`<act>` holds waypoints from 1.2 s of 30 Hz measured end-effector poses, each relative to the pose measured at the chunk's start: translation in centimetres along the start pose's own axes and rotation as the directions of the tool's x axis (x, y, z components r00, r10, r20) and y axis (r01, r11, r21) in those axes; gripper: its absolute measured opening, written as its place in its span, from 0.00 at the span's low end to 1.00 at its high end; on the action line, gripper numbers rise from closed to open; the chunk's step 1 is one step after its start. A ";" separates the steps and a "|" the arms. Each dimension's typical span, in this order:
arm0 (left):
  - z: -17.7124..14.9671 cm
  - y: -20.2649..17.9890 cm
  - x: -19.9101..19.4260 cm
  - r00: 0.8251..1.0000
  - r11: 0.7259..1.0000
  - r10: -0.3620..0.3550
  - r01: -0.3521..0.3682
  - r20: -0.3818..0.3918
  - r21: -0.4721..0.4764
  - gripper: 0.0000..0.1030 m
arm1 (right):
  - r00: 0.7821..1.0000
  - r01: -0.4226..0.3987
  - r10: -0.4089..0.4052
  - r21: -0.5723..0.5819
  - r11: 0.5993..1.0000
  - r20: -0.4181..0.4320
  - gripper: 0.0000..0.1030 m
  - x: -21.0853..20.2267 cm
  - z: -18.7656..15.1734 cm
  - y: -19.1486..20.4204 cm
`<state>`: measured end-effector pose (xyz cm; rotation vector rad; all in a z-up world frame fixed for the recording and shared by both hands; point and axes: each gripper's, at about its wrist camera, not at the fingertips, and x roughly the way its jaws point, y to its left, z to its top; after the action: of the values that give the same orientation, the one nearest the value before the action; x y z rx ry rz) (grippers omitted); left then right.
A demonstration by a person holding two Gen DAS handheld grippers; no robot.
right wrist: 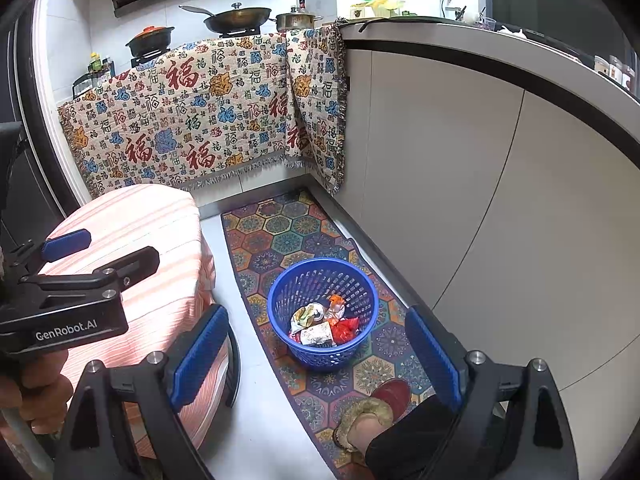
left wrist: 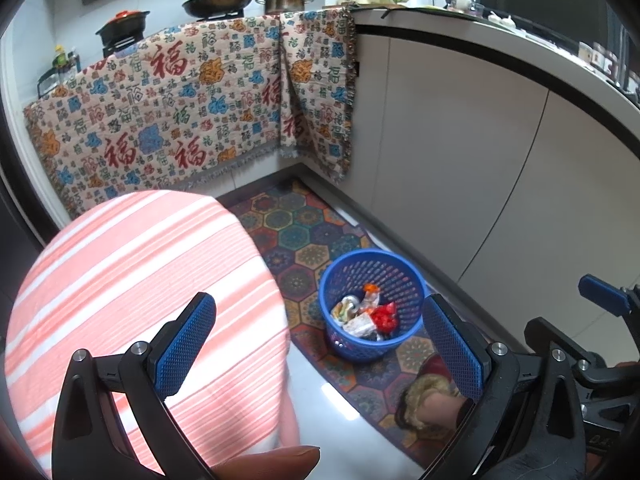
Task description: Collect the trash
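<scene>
A blue mesh waste basket (left wrist: 400, 280) (right wrist: 352, 280) stands on the patterned floor runner, holding several crumpled wrappers (left wrist: 366, 316) (right wrist: 324, 322), among them a red one and a silvery one. My left gripper (left wrist: 320, 346) hangs open above the floor beside a pink striped tabletop, with nothing between its blue pads. My right gripper (right wrist: 316, 354) is also open and holds nothing, and the basket shows just beyond its fingertips. The left gripper (right wrist: 66, 245) appears at the left edge of the right wrist view, over the striped table.
A round table under a pink striped cloth (left wrist: 132, 300) (right wrist: 132, 264) stands left of the basket. White cabinets (left wrist: 460, 152) run along the right. A patterned blanket (left wrist: 180, 104) hangs over the stove counter with pans. A person's foot in a red slipper (right wrist: 384, 404) rests on the runner (right wrist: 280, 240).
</scene>
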<state>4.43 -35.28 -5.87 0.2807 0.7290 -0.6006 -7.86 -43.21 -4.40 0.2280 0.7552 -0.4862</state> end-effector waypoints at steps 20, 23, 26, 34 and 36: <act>-0.2 -0.1 0.4 1.000 1.000 -0.005 0.005 -0.018 0.004 1.00 | 1.000 0.005 -0.005 0.009 1.000 -0.009 0.89 0.5 0.0 -0.4; -0.2 -0.1 0.5 1.000 1.000 -0.006 0.006 -0.022 0.005 1.00 | 1.000 0.006 -0.006 0.011 1.000 -0.010 0.89 0.6 -0.1 -0.3; -0.2 -0.1 0.6 1.000 1.000 -0.006 0.006 -0.025 0.008 1.00 | 1.000 0.006 -0.006 0.013 1.000 -0.014 0.89 0.8 -0.2 -0.3; -0.3 -0.4 0.9 0.999 1.000 -0.008 0.008 -0.036 0.015 1.00 | 1.000 0.011 -0.010 0.020 1.000 -0.020 0.89 1.1 -0.5 -0.3; -0.3 -0.3 0.9 0.999 1.000 -0.022 0.022 -0.035 0.012 1.00 | 1.000 0.014 -0.014 0.022 1.000 -0.022 0.89 1.2 -0.6 -0.3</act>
<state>4.57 -35.77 -6.73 0.2953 0.7631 -0.6225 -7.62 -43.69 -5.66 0.2491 0.7734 -0.5062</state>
